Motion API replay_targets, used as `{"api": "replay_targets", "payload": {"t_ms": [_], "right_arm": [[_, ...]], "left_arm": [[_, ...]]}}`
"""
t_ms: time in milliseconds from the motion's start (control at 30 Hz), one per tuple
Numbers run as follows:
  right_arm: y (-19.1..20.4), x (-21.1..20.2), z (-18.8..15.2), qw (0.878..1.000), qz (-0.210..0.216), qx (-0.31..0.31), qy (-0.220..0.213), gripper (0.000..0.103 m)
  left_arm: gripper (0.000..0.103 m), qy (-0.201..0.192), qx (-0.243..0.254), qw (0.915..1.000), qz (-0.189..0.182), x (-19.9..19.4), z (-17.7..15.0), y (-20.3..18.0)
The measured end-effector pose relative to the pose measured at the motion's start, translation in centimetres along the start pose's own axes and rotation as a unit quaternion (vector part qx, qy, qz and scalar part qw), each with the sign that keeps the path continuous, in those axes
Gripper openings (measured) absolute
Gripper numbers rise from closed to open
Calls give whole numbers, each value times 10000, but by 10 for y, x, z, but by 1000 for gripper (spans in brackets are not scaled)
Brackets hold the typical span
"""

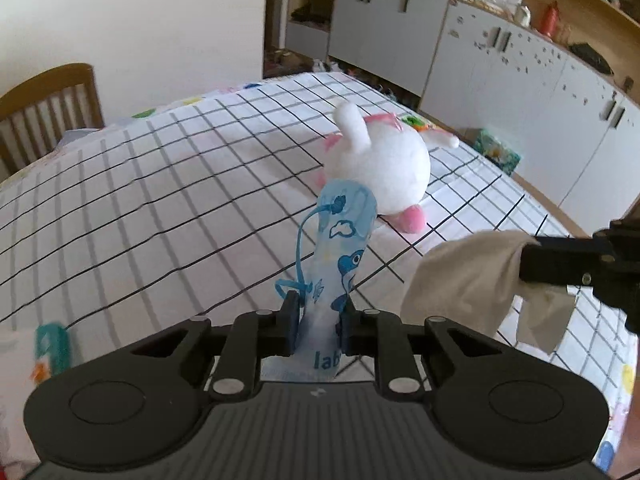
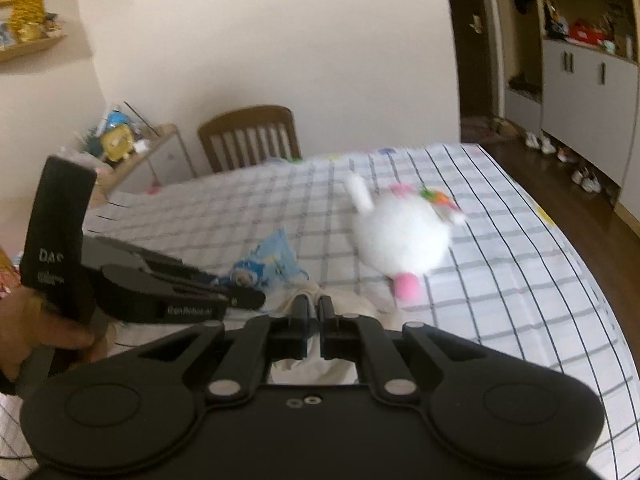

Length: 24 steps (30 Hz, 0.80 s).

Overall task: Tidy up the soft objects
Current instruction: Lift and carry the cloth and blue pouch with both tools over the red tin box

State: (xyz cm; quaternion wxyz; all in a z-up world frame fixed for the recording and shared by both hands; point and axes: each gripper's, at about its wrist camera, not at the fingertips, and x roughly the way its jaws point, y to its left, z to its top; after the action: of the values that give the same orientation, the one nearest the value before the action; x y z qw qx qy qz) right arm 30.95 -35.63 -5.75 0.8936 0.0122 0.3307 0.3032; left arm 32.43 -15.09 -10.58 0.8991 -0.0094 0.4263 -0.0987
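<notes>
Clamping a blue printed pouch in left gripper; right gripper pinching beige cloth; white plush toy lying just beyond.

The left gripper and right gripper both hold their jaws clamped, raised side by side.

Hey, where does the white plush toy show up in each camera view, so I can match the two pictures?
Left wrist: the plush lies right of centre on the checked tablecloth, just beyond the blue bag held by the left gripper.
Right wrist: the plush lies right of centre, beyond the right gripper, which grips a beige cloth.
Shared landmark: the wooden chair at the table's far edge.
</notes>
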Motion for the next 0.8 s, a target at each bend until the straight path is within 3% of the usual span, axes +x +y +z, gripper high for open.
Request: {"api": "replay_targets", "payload": {"t_ms": [400, 800], "right_arm": [[66, -31, 35, 9952, 754, -501, -378, 4], [155, -37, 66, 9779, 1725, -1062, -514, 4]], "left_arm": [[19, -356, -611, 9970, 313, -99, -21, 38], [19, -527, -1049, 9884, 965, -193, -61, 89]]}}
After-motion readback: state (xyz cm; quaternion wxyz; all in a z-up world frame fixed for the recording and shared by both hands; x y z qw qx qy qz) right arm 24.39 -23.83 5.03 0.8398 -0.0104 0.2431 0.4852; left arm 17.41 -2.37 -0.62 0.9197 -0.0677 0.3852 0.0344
